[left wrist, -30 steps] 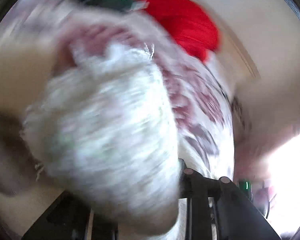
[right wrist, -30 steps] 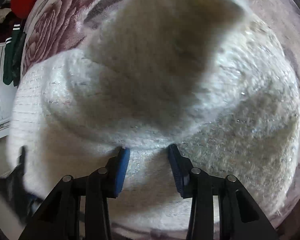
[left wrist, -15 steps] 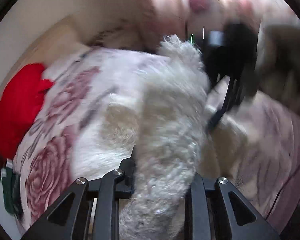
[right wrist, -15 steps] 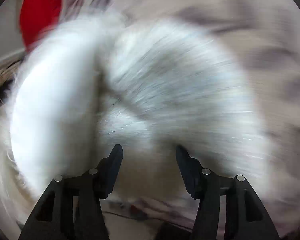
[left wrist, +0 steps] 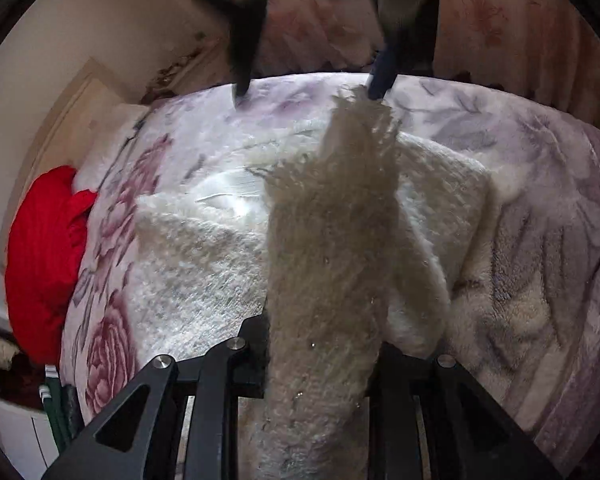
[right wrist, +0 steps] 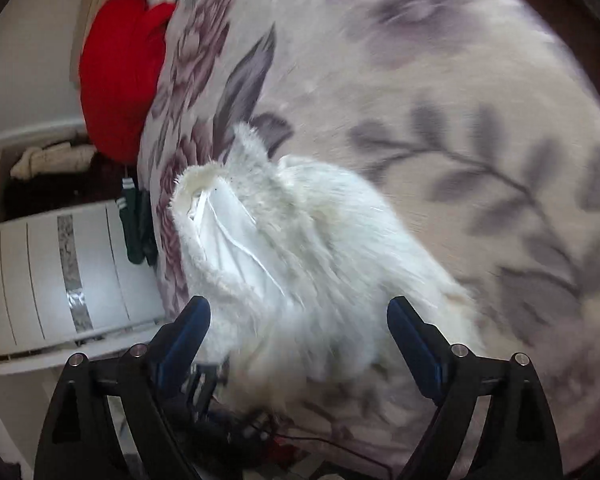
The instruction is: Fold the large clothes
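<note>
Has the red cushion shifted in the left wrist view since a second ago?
Yes, but only in the picture. The red cushion sat at top centre earlier and is now at the left edge, beside the flowered blanket as before, so the camera moved.

Soft daylight, fisheye-bent dark rims, motion blur across the right view, left view sharper.

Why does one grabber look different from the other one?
The left gripper is pinched shut on the fluffy white sweater; the right gripper has just been opening and holds nothing. The left one's fingers sit close together; the right one's stand far apart. Both are black and point down at the flowery blanket.
</note>
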The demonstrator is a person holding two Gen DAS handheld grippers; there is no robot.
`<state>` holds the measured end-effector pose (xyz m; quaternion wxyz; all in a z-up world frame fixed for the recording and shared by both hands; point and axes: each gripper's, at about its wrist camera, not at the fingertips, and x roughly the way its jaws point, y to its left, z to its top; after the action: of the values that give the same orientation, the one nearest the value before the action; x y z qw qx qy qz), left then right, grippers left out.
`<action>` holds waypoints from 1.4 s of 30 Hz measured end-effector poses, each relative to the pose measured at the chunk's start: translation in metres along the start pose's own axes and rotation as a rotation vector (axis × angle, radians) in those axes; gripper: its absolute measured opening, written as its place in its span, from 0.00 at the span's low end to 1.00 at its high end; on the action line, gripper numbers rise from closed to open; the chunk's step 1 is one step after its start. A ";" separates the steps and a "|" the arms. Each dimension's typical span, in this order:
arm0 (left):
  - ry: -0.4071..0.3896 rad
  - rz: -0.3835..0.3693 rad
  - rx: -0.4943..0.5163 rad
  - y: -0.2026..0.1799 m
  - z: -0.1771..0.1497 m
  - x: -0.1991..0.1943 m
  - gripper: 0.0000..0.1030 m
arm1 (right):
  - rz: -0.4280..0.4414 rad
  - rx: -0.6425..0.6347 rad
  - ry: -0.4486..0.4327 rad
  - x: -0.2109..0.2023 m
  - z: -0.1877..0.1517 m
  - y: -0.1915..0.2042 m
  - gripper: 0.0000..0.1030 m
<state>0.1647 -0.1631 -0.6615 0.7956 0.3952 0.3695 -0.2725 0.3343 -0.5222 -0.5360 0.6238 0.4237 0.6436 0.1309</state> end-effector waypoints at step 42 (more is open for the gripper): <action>0.285 -0.408 -1.259 0.154 -0.088 0.063 0.60 | 0.415 0.156 -0.274 0.120 -0.089 -0.087 1.00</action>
<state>0.2801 -0.0161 -0.6826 0.7503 -0.1890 0.6263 -0.0952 0.2356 -0.4581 -0.6630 0.6304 0.6072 0.4606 0.1473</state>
